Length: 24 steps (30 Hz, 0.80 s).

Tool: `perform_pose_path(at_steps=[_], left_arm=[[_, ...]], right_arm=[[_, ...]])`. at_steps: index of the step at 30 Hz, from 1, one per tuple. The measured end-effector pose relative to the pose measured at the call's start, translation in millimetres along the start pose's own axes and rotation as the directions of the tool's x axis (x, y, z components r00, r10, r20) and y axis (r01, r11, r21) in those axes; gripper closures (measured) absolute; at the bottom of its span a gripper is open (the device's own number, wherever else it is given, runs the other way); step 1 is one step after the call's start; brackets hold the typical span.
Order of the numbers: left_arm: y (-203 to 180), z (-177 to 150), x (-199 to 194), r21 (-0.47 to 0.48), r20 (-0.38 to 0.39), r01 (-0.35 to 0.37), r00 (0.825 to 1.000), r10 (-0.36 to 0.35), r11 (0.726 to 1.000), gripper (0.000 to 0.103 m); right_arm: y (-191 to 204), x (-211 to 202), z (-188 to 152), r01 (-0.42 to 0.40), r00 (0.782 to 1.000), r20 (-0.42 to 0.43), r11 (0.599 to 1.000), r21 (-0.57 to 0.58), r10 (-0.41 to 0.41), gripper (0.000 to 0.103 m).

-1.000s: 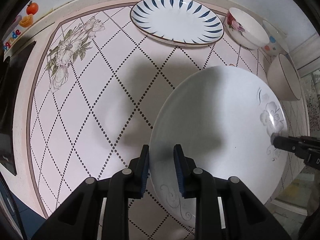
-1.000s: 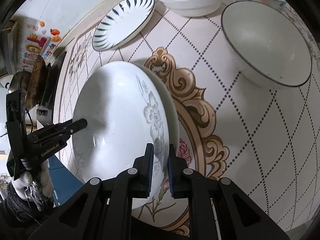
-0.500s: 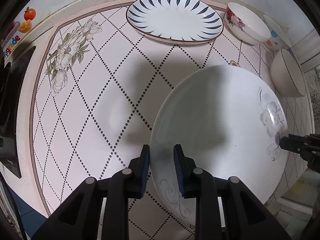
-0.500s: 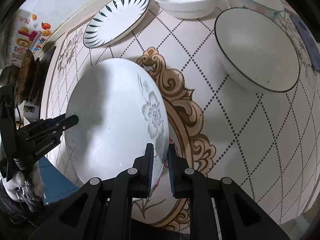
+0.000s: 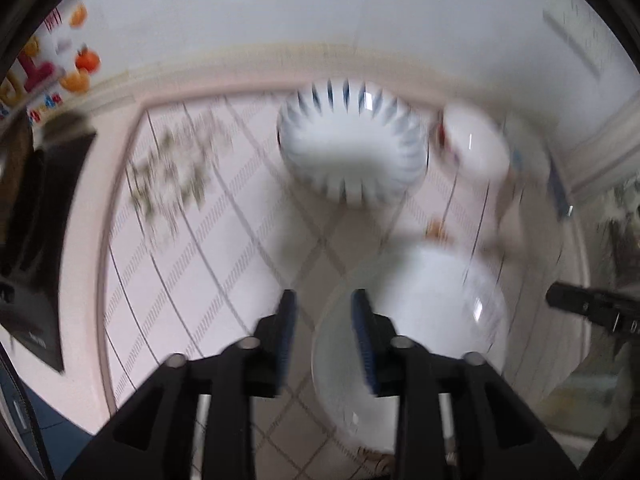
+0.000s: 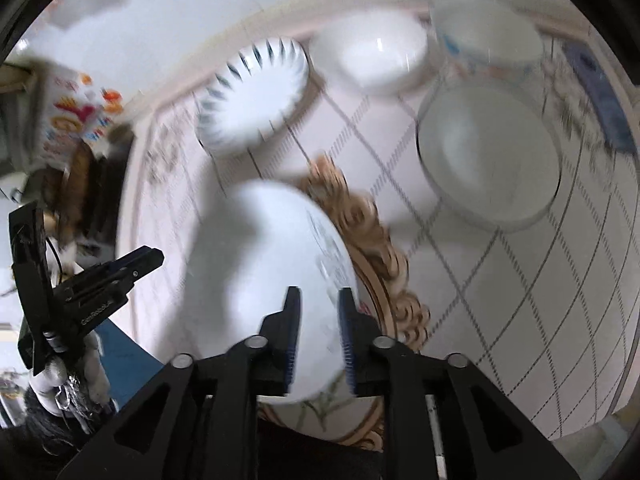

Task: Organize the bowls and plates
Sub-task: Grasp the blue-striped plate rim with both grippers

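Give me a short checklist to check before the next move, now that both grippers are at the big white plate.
1. Left gripper free of the flowered white plate: ok, jaws opening, rim not pinched.
2. Right gripper free of it: ok, jaws opening, pads apart from the rim.
3. Plate resting flat on the tablecloth: cannot tell, blurred.
4. Blue-striped plate clear of it: ok.
5. Black-rimmed bowl clear of it: ok.
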<state>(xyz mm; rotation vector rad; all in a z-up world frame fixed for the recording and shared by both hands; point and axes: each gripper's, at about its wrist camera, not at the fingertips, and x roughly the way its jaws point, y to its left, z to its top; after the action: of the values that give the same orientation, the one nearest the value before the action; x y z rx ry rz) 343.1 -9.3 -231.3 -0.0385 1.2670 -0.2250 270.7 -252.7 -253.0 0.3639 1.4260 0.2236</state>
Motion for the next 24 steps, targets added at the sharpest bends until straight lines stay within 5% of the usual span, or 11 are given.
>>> perform_pose_path(at_steps=[2,7,11,18,24], left_arm=[[10,26,-5,-0.008,0.040,0.012,0.999,-0.011,1.000,0.051],[33,83,33,-0.034,0.021,0.001,1.000,0.000,0.999,0.046],[43,112,75,-0.046,-0.041,0.013,0.999,-0.015,0.999,0.046],[47,144,126,0.022,-0.097,0.009,0.995,-0.007,1.000,0.046],[44,155,153,0.069,-0.139,0.018,0.990,-0.009,0.997,0.046]], right_arm=[[6,-13,18,-0.045,0.998,0.035,0.999,0.015,0.045,0.048],[18,-4,79,-0.138,0.986,0.101,0.986,0.091,0.129,0.044],[19,33,116,-0.152,0.984,0.115,0.975,0.163,0.134,0.044],[26,92,150,-0.051,0.993,0.112,0.977,0.206,0.028,0.048],[23,120,162,-0.008,0.994,0.111,0.972,0.235,-0.018,0.070]])
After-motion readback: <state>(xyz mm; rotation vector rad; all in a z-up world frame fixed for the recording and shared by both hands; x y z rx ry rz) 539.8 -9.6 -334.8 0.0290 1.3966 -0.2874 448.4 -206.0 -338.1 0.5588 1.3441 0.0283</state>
